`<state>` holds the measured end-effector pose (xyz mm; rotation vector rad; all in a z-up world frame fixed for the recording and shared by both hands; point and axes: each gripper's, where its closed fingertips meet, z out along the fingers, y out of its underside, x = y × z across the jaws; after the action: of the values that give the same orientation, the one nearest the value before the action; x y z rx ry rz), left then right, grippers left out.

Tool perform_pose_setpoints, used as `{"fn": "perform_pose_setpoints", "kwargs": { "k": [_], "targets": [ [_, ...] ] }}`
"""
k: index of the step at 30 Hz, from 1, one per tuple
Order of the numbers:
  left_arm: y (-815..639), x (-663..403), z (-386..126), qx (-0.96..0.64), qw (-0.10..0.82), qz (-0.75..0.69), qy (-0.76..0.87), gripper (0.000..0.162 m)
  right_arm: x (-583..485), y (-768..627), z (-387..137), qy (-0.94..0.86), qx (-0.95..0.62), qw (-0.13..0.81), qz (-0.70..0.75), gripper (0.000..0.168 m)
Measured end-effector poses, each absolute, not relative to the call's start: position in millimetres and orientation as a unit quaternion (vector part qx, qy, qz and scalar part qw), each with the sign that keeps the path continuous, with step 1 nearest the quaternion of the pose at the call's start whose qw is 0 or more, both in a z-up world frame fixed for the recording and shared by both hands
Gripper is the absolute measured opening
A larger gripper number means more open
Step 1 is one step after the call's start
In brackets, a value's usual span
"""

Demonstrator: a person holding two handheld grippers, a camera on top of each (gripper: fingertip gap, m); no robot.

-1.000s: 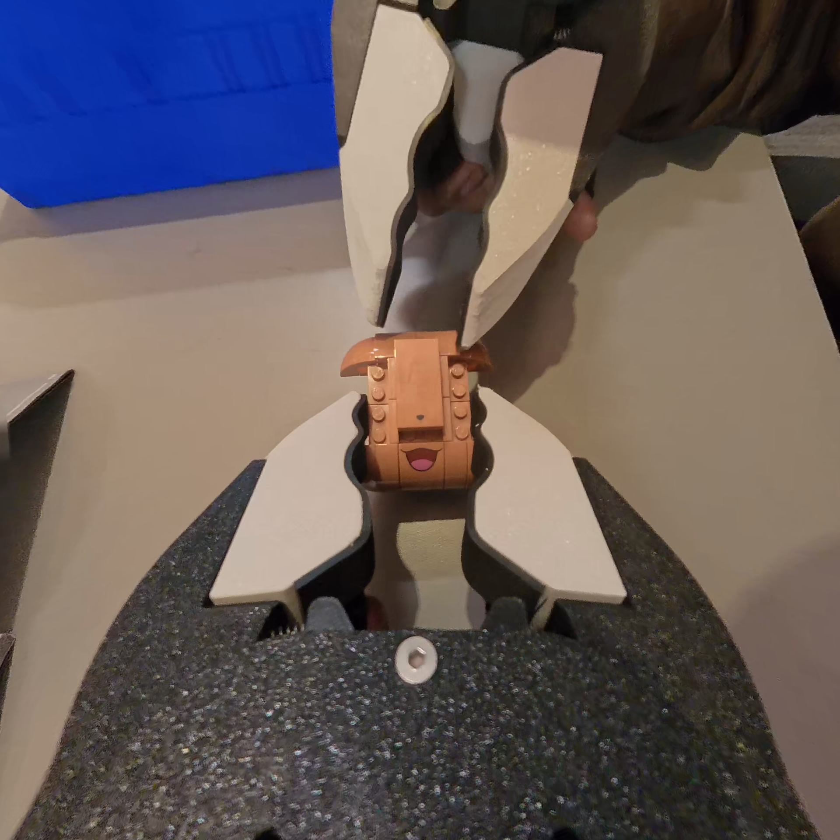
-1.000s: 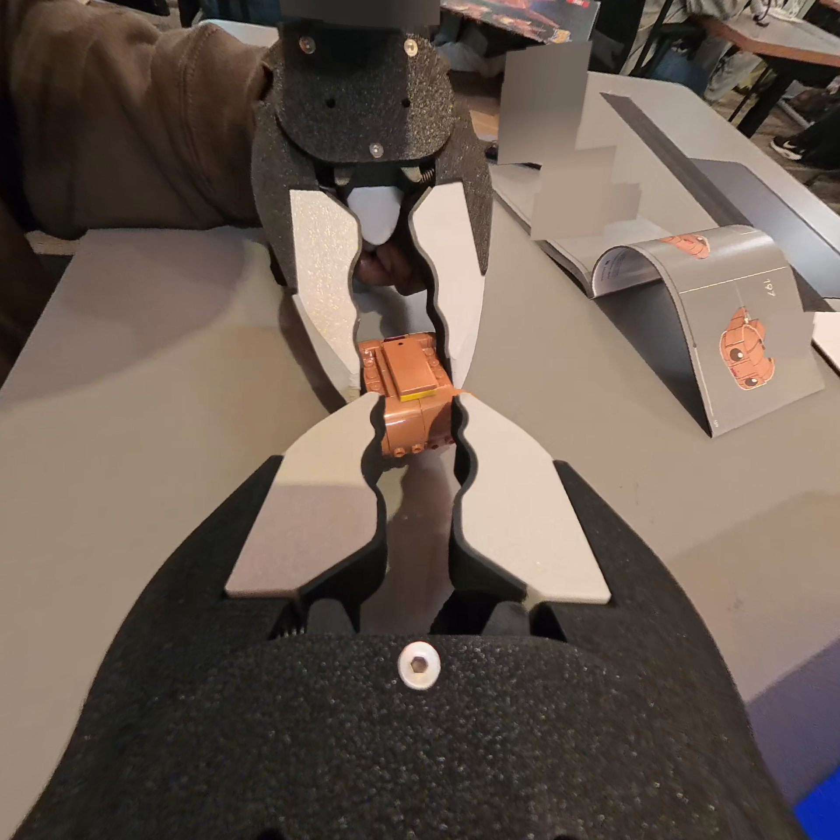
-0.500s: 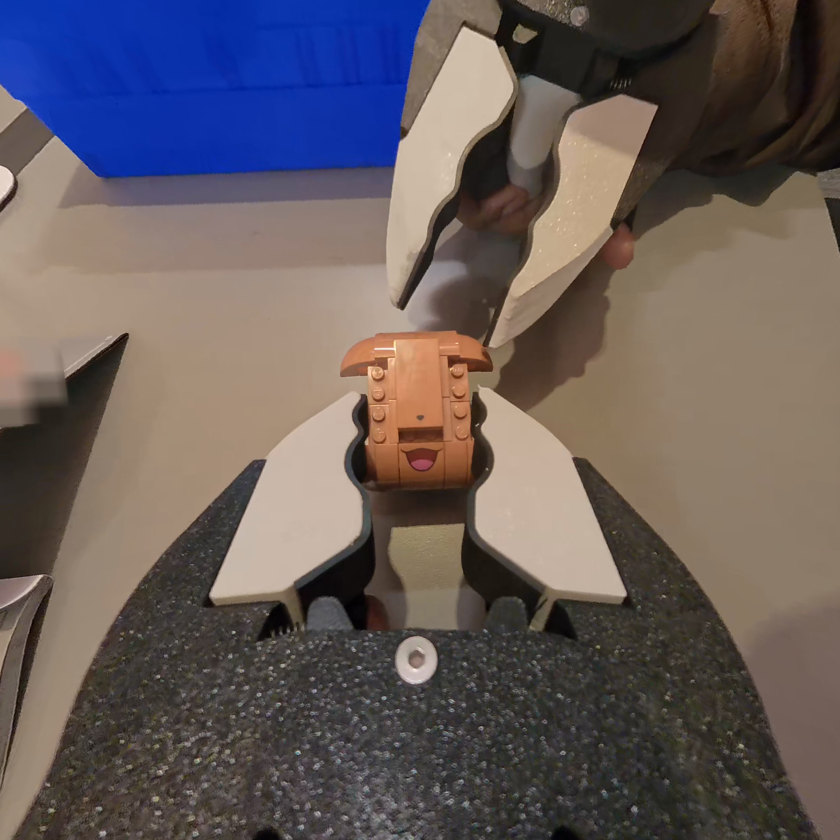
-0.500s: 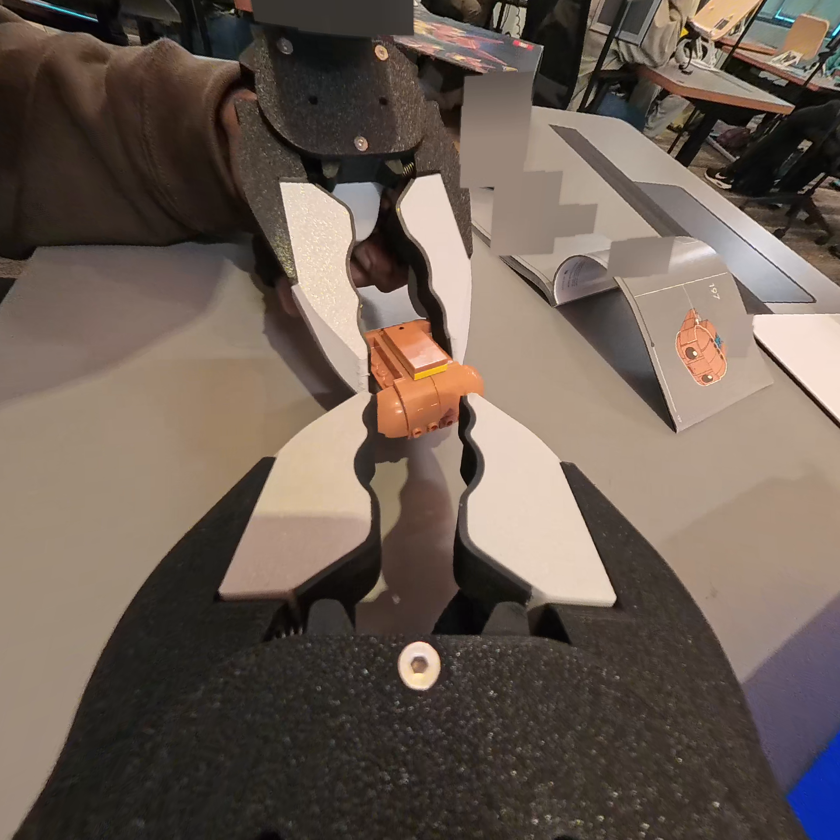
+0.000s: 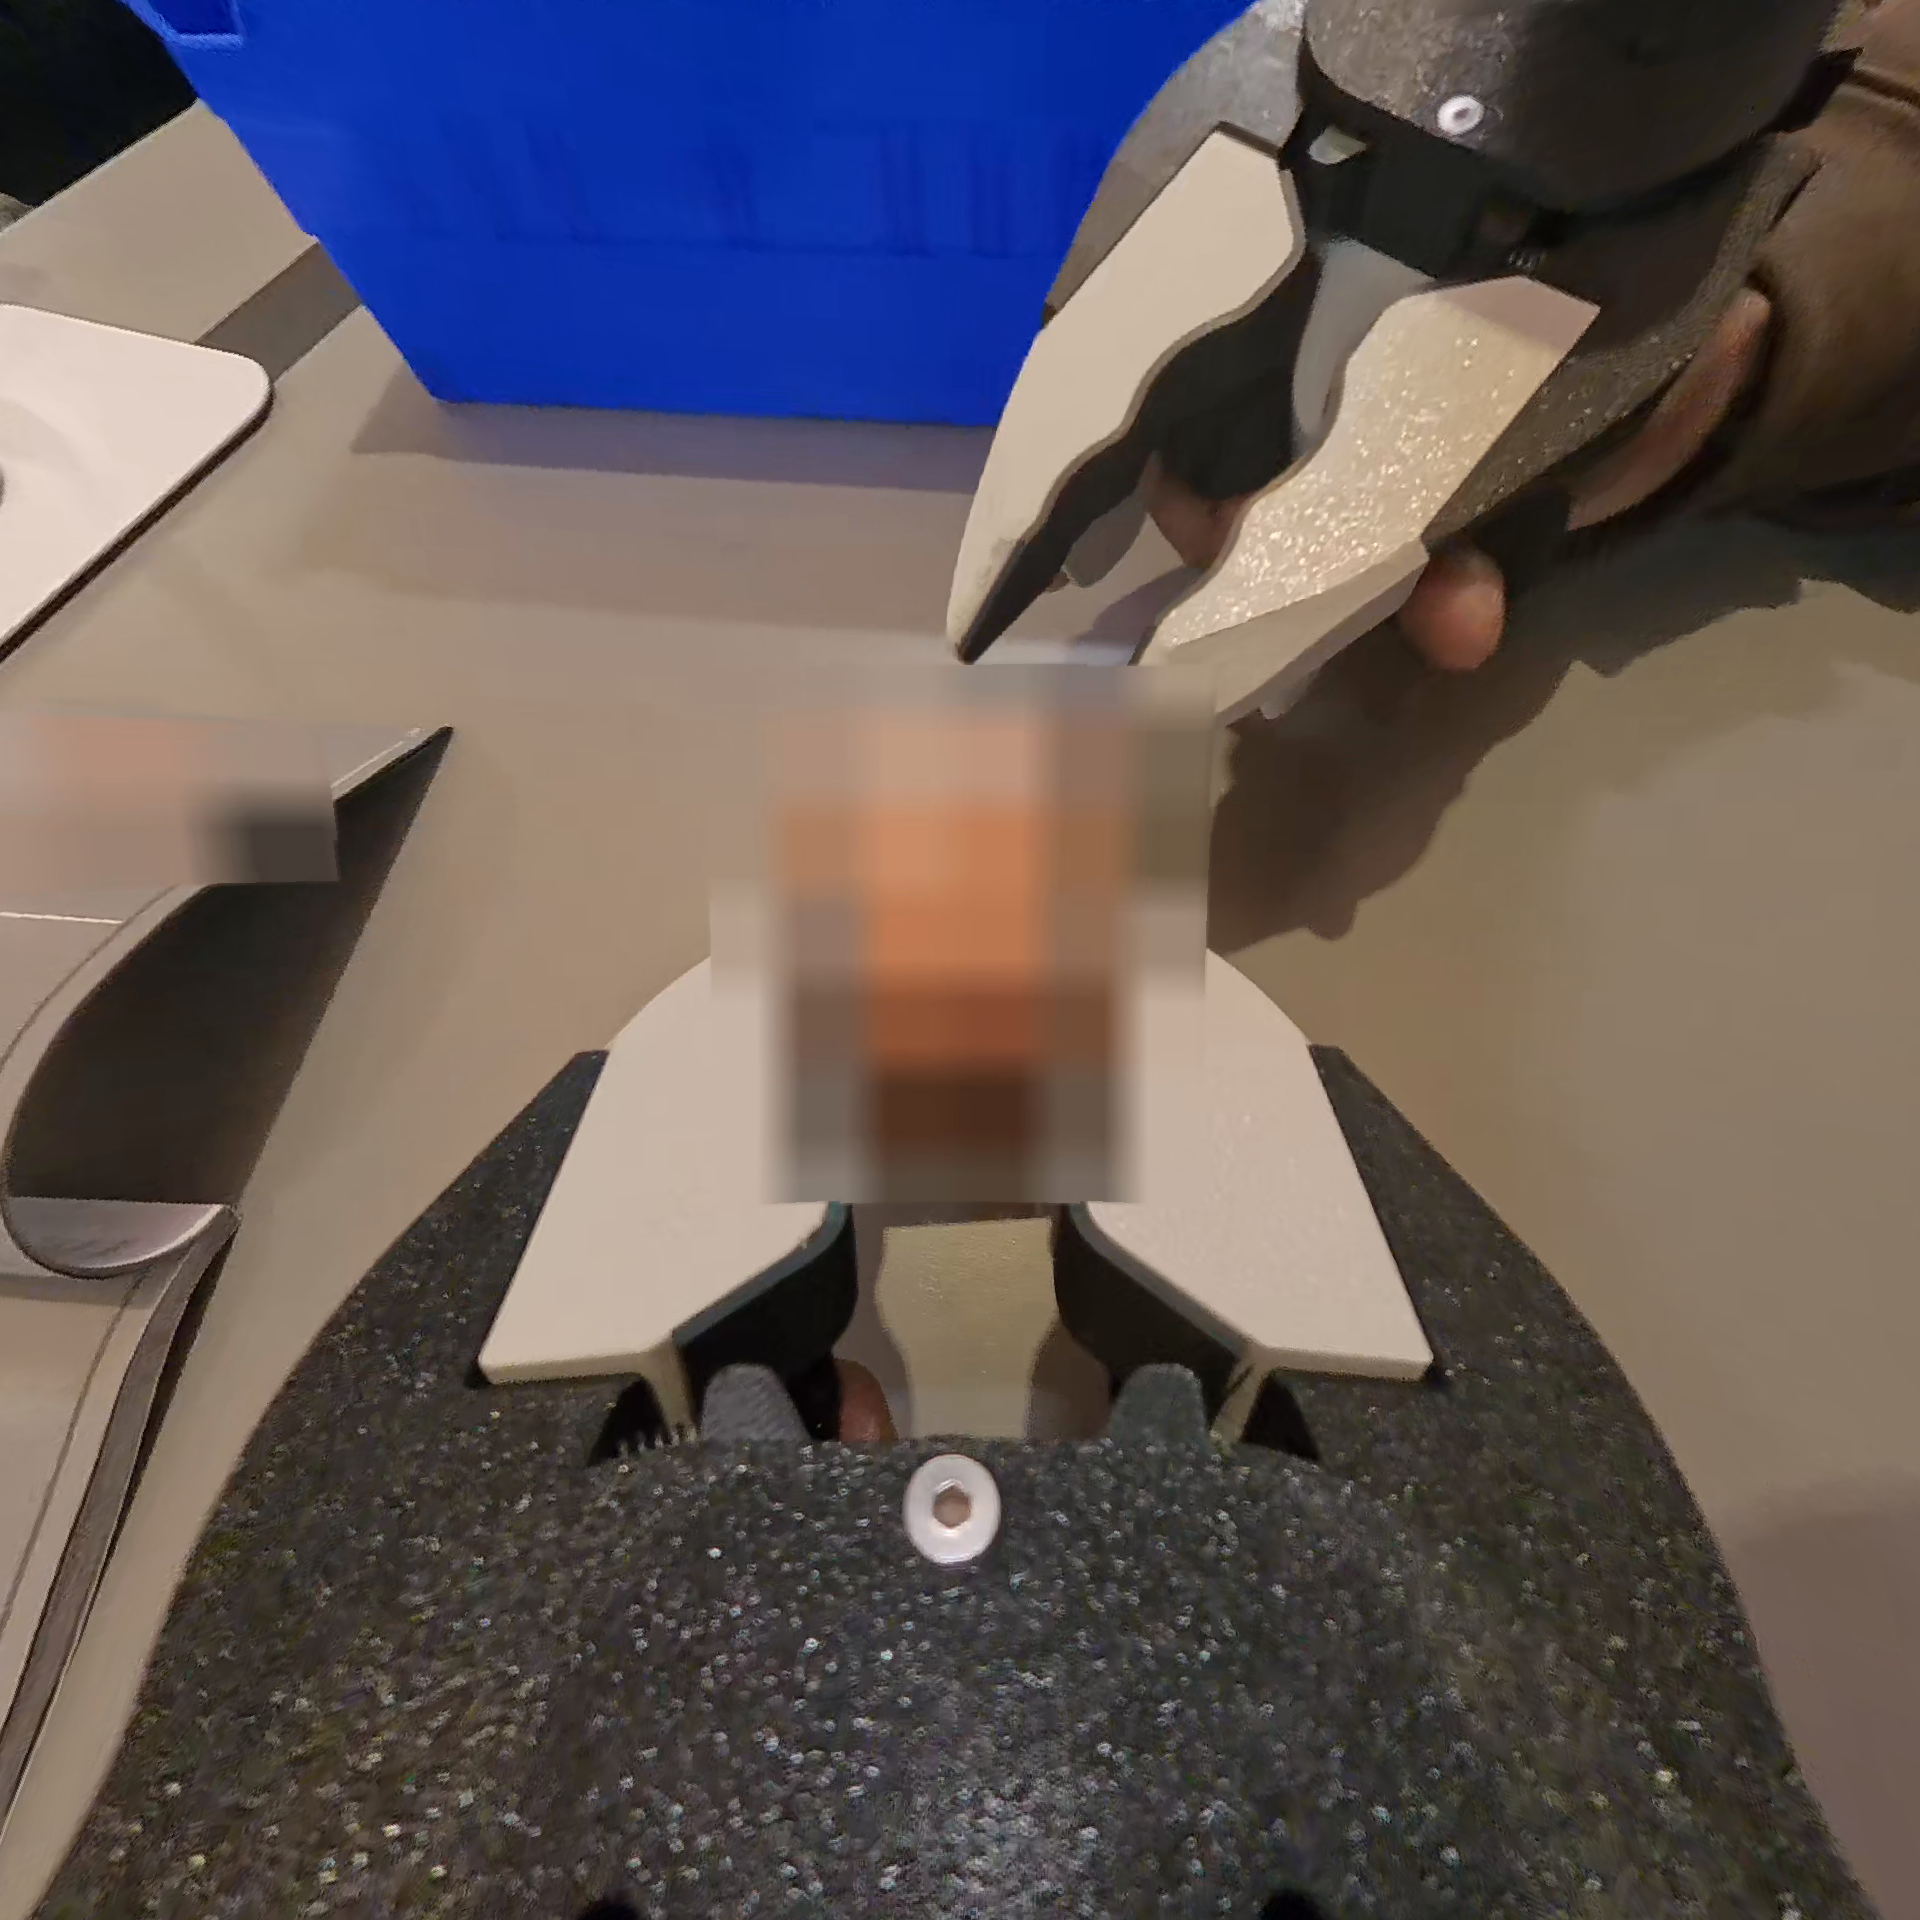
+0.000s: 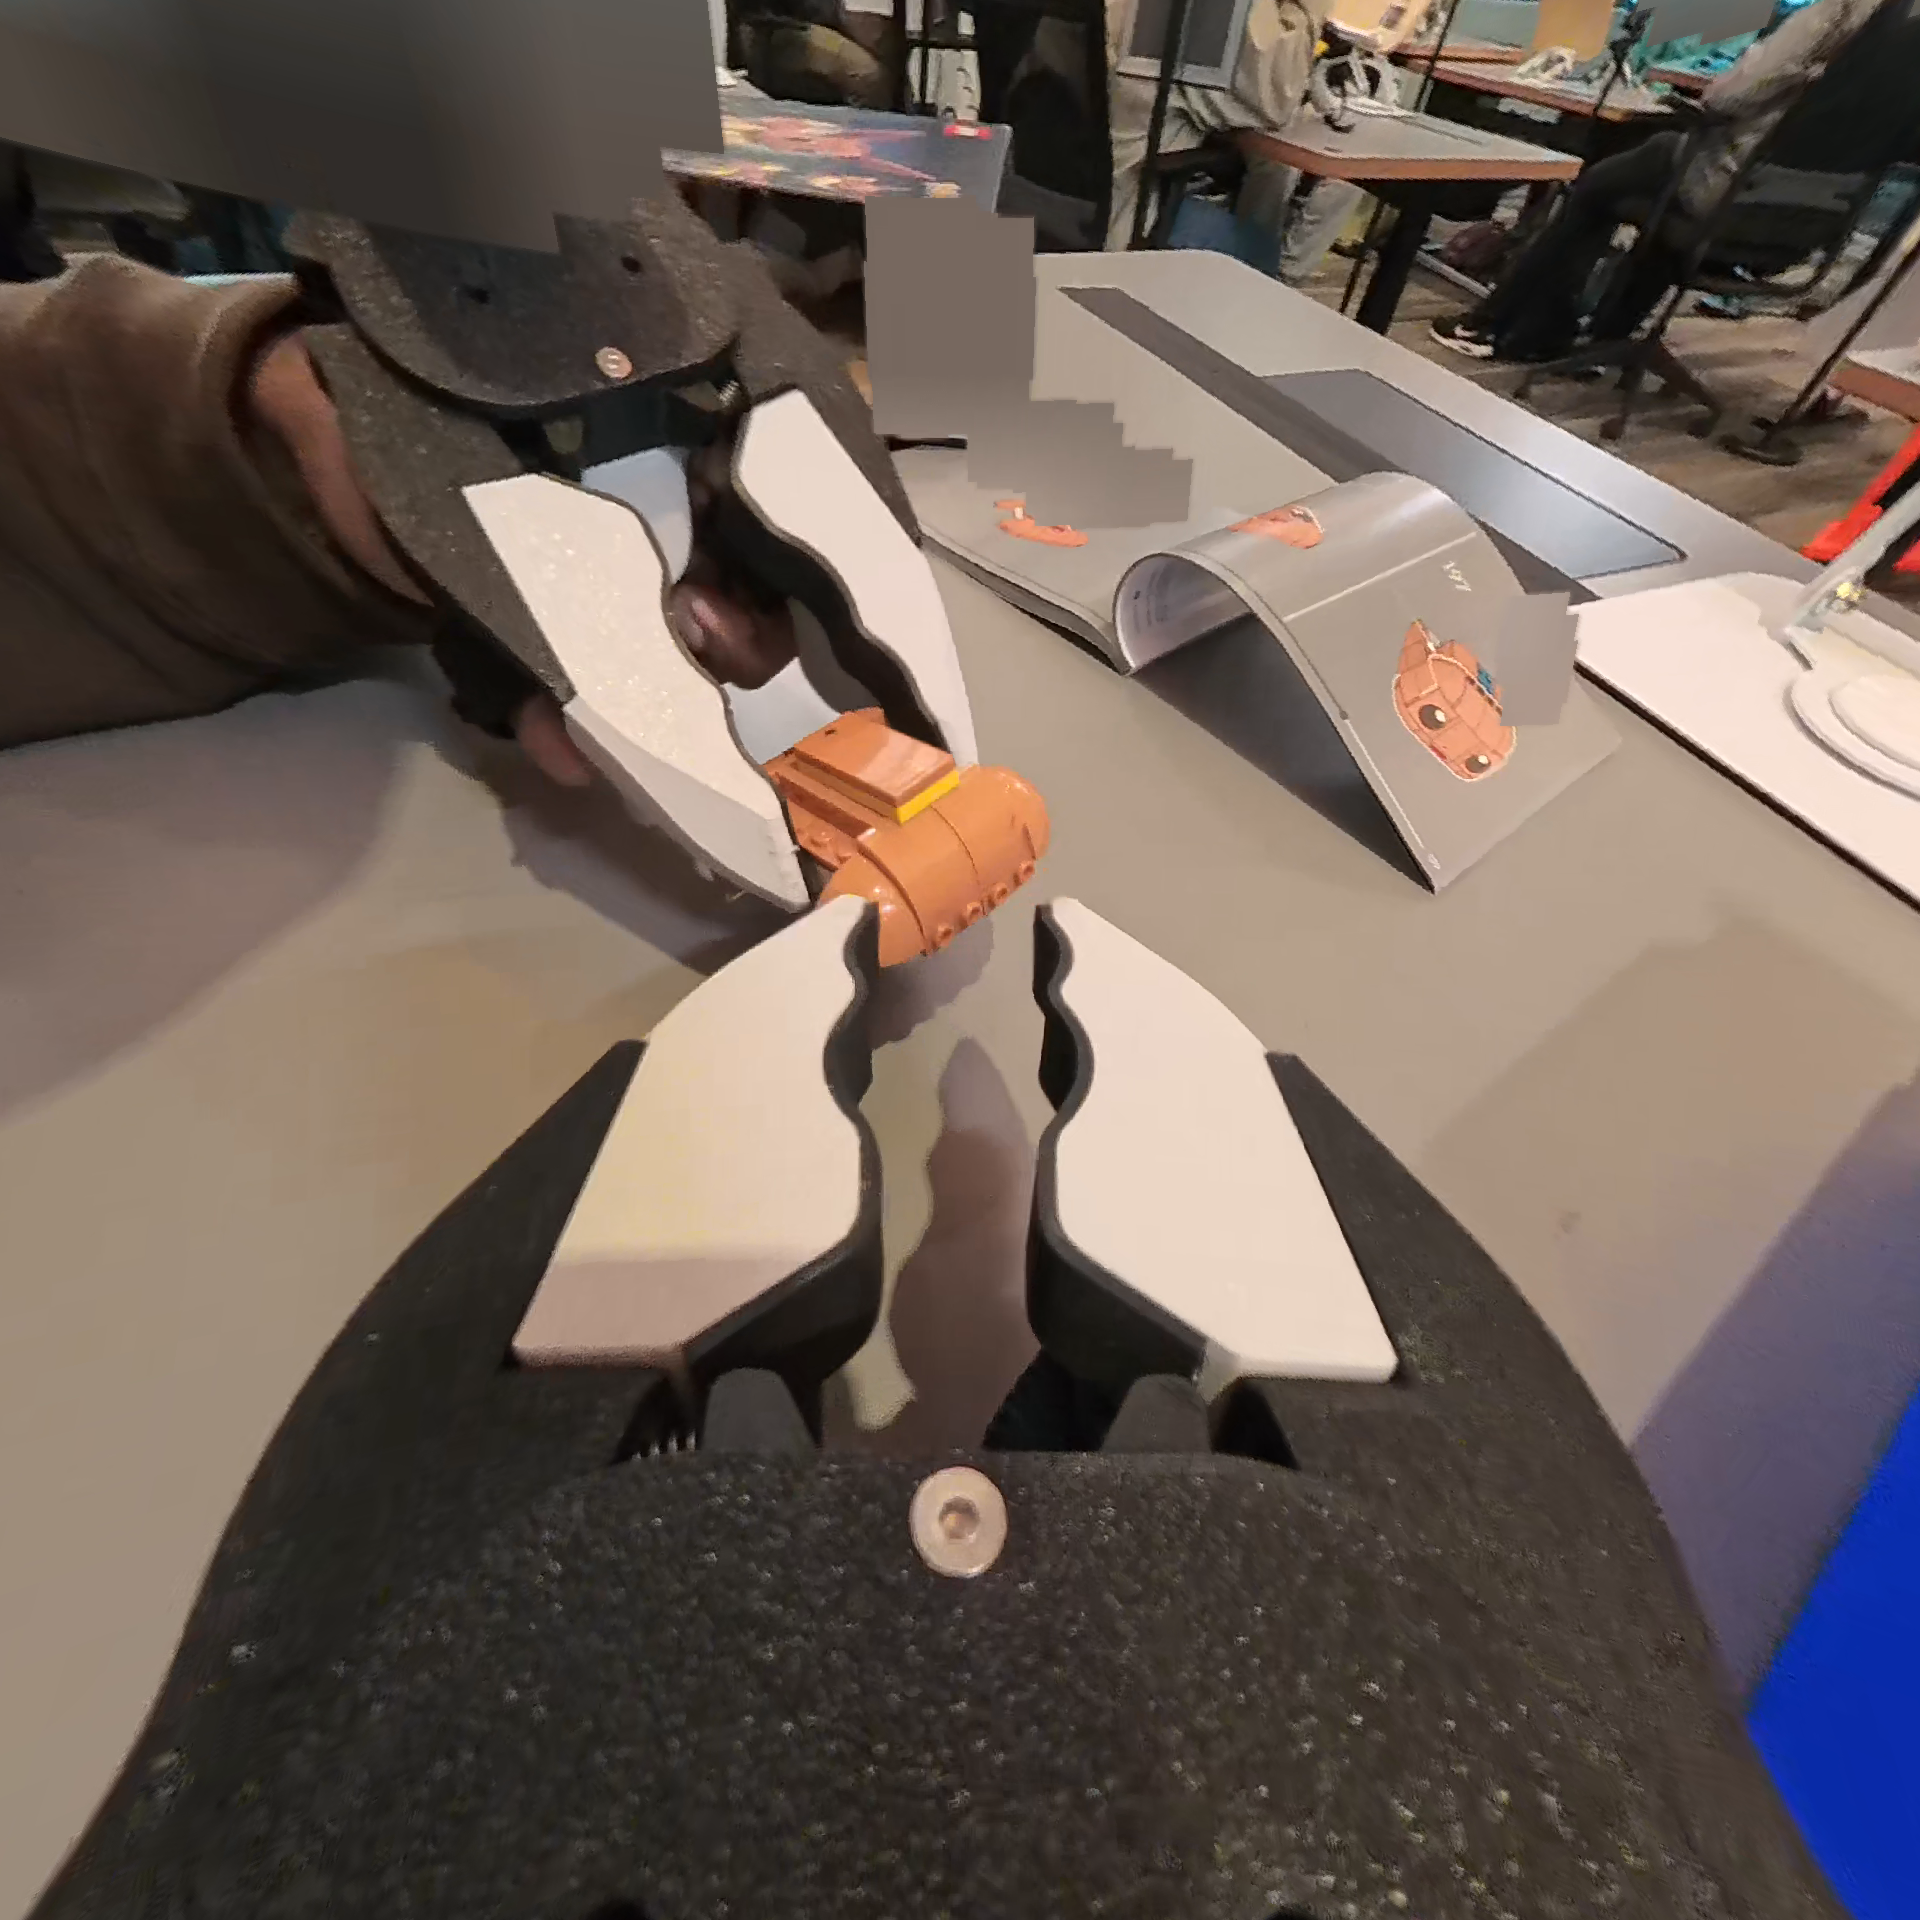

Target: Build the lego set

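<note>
Brown lego model [image 6: 914, 831], one, clamped in left claw [image 6: 883, 821]; right claw [image 6: 951, 925] empty.

Bare table [image 6: 1351, 1039] lies right of the right gripper [image 6: 951, 914]. The open booklet [image 6: 1351, 644] blocks farther right. A blue bin [image 5: 675, 208] stands behind.

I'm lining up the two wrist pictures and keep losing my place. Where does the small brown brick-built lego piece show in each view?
Left wrist view: a mosaic patch covers the small brown brick-built lego piece at picture centre, between the left gripper fingers.
Right wrist view: the piece sits centre, above the open right gripper, held by the far gripper.
Shared landmark: the open grey instruction booklet, at the left edge in the left wrist view.
</note>
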<state>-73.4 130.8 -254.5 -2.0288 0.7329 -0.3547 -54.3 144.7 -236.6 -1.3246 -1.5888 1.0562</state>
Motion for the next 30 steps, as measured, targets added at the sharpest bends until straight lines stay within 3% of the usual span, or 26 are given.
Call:
{"fn": "perform_pose_setpoints", "kwargs": {
  "k": [30],
  "targets": [
    [140, -64, -257, -0.829, 0.481, -0.12, 0.258, 0.043, -66, 143, -223, -0.586, -0.549, 0.424, 0.419, 0.025]
  ]
}}
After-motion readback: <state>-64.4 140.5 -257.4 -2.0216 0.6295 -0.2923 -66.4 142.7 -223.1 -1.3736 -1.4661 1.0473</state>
